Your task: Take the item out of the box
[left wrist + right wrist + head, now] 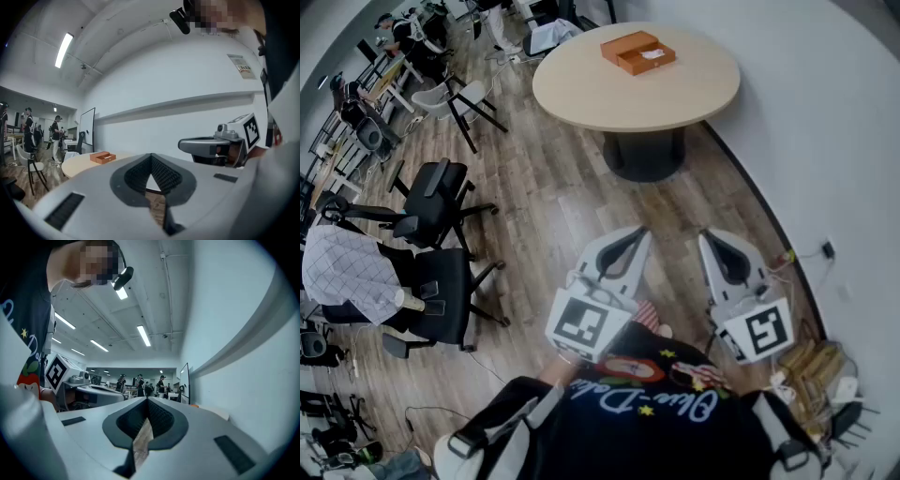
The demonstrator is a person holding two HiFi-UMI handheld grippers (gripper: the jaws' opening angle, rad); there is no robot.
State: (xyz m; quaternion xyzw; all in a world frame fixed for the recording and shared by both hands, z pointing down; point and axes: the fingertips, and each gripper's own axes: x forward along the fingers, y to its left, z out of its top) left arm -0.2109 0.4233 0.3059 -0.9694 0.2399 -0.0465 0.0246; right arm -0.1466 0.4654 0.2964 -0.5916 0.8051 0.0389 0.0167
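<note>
An orange box [637, 52] lies at the far side of a round wooden table [581, 89], its drawer part pulled out a little with something white in it. The left gripper view shows the box [103, 157] small and far off. Both grippers are held close to the person's body, well short of the table, over the wood floor. My left gripper [639, 232] is shut with nothing in it, its jaws meeting at the tip [151, 155]. My right gripper [712, 234] is shut and empty too [146, 399].
Black office chairs [431, 202] stand at the left and a white chair [455, 98] stands near the table. A white wall [825, 141] runs along the right, with cables and boxes [811, 366] at its foot. People work at far desks [403, 37].
</note>
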